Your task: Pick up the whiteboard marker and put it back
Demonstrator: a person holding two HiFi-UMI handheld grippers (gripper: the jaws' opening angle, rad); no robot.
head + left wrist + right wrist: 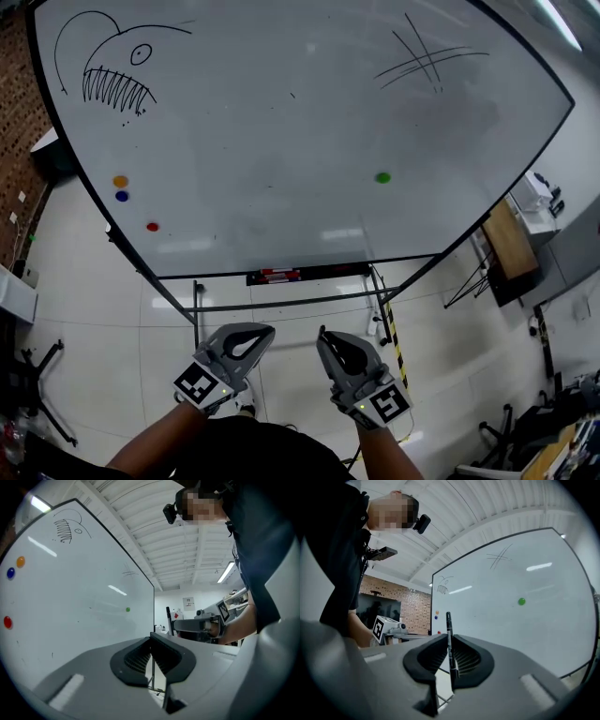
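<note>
We have the marker (448, 623) pinched upright in our right gripper (450, 665), its long axis vertical, with the tray (319, 274) under the whiteboard (281, 131) straight ahead, while our left gripper (151, 645) is pressed together, empty.

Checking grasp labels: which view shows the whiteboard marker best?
Right gripper view: the whiteboard marker stands upright, clamped between the right gripper's jaws. Head view shows only a dark tip at that gripper; left gripper view, a small distant stick.
</note>
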